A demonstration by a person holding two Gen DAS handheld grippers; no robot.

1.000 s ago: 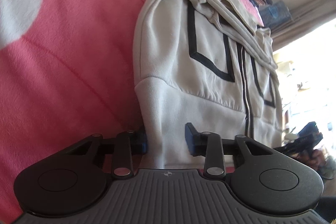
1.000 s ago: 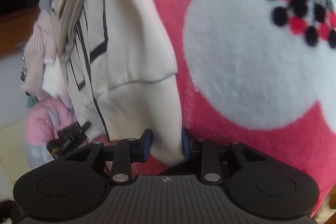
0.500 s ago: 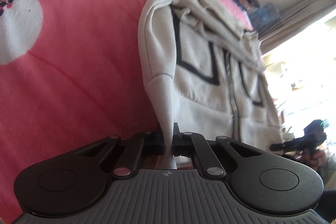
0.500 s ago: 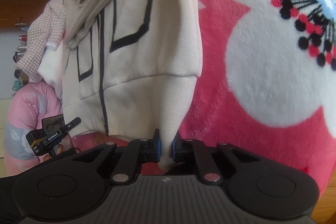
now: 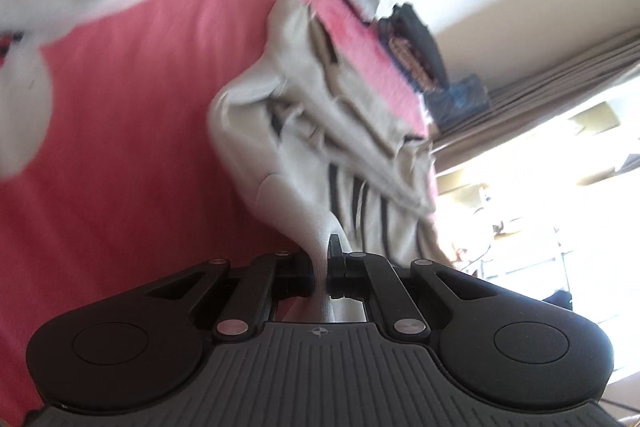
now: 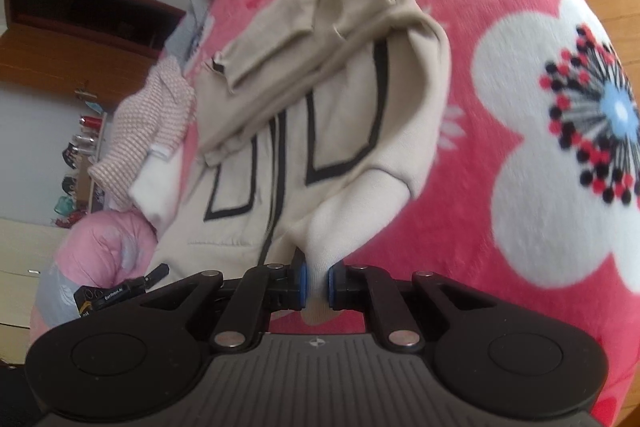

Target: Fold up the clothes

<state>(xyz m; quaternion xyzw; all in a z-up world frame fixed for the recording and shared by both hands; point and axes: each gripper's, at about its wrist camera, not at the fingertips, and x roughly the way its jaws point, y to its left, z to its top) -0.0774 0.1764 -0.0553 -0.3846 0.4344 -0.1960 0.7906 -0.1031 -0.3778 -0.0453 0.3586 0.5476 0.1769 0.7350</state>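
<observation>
One cream zip-up jacket (image 6: 320,131) with black outline trim lies on the pink floral blanket (image 6: 500,131), and both grippers hold its ribbed bottom hem. The right gripper (image 6: 316,285) is clamped on one hem corner, the cloth pinched between its blue pads and drawn up into a peak at 6 o'clock in the right wrist view. The left gripper (image 5: 329,273) is closed tight on the opposite hem corner, which stretches into a narrow cone toward the jacket (image 5: 320,131) at 12 o'clock in the left wrist view. The jacket's sleeves lie folded across its chest, toward 11 o'clock in the right view. From 1 to 4 o'clock of the jacket in that view the blanket is bare, with one large white flower print (image 6: 568,147) on it. To 9 o'clock the room is tighter: one pink-and-white checked garment (image 6: 148,123) lies just beside the jacket's edge, and one pink puffy jacket (image 6: 96,251) lies at 8 o'clock. In the left view bare blanket (image 5: 120,147) fills 9 to 11 o'clock, and the bed's far edge at 1 o'clock carries a dark pile (image 5: 420,47) of things, blurred.
</observation>
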